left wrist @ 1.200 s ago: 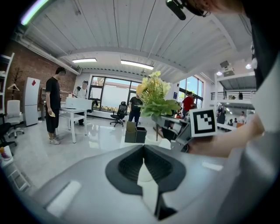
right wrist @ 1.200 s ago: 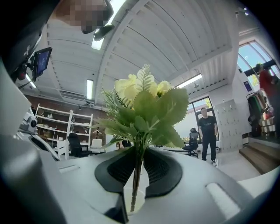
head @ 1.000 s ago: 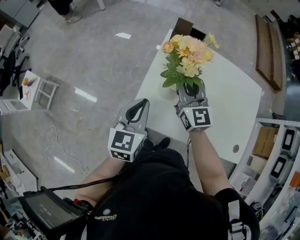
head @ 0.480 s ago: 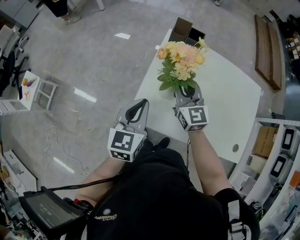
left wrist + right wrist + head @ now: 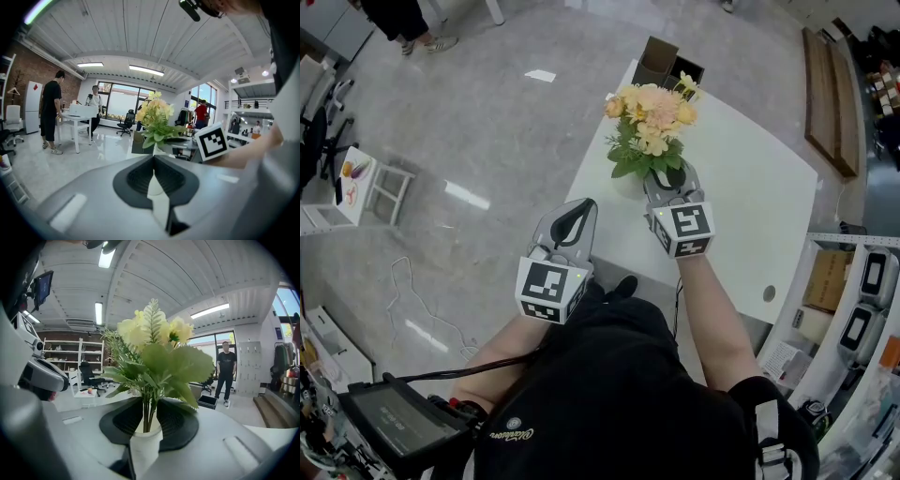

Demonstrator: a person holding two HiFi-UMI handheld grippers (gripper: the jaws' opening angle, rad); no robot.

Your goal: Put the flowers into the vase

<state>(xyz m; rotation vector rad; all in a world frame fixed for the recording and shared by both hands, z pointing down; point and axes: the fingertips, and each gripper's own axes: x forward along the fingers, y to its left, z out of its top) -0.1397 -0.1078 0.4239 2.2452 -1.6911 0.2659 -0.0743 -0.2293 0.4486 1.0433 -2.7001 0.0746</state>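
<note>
Flowers (image 5: 645, 120) stand in vase (image 5: 145, 446), stems between opening right tongs (image 5: 149, 414); left tongs (image 5: 152, 169) closed, empty.

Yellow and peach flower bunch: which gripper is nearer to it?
Right. The right gripper is at the green flower stems, fingers opening around them; the left gripper hangs back by the white table's edge.

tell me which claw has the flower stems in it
The right claw: flower stems stand between its opening jaws, in the white vase. The left claw is shut and empty.
</note>
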